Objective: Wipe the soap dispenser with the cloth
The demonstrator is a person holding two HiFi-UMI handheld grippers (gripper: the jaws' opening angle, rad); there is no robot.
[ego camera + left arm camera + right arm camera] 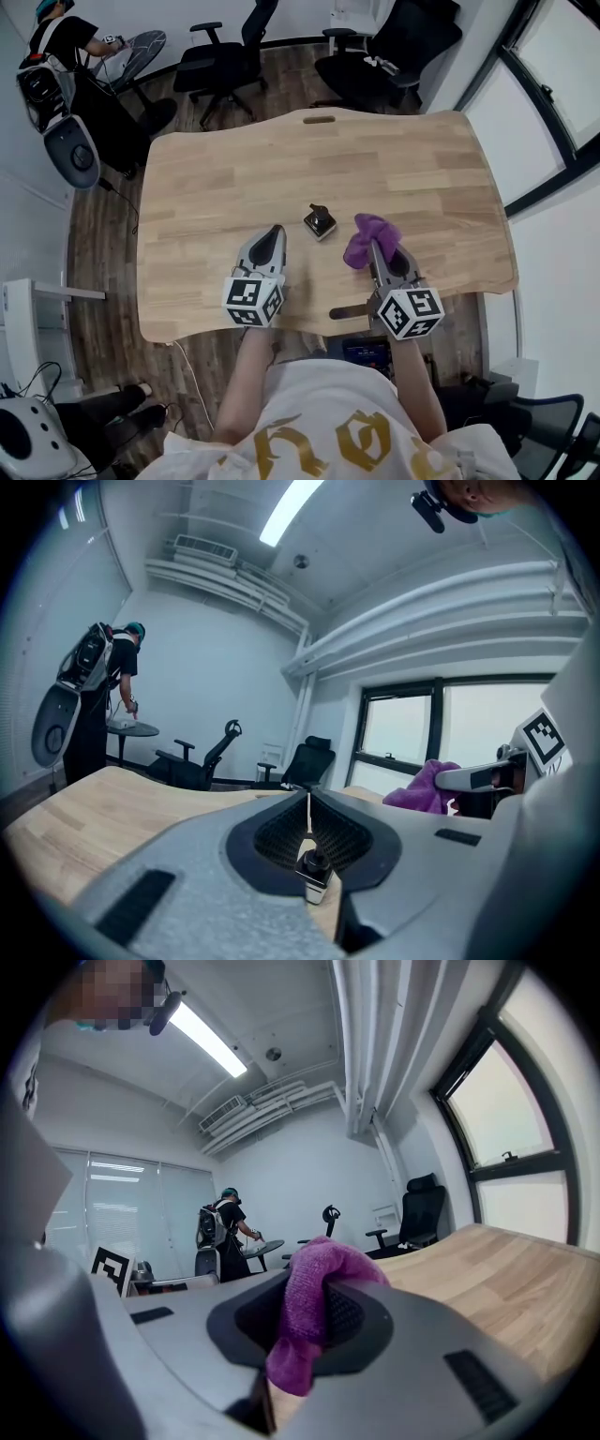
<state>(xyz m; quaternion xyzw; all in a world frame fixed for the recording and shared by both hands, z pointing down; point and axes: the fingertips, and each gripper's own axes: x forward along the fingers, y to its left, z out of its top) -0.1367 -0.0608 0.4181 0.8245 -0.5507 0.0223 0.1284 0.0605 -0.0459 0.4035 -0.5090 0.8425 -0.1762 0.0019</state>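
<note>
Purple cloth (305, 1307) is clamped in the right tool (378, 251). Left tool (274, 232) is pressed fully together, nothing held. Soap dispenser (320, 221) is set upright on the wooden bench (234, 169), between both tools, untouched.

The table (234, 178) is seen to be of pale wood in strips, smooth with a soft matt sheen. The cloth (368, 236), at three o'clock of the soap dispenser (320, 221), is shown as purple fabric with a fuzzy nap. The soap dispenser is capped in glossy dark material. The left gripper (309, 808) and right gripper (377, 248) are cased in matt grey plastic, with black ribbed pads (277, 841). At nine o'clock of the table, the floor (103, 234) is laid in darker wood planks.
</note>
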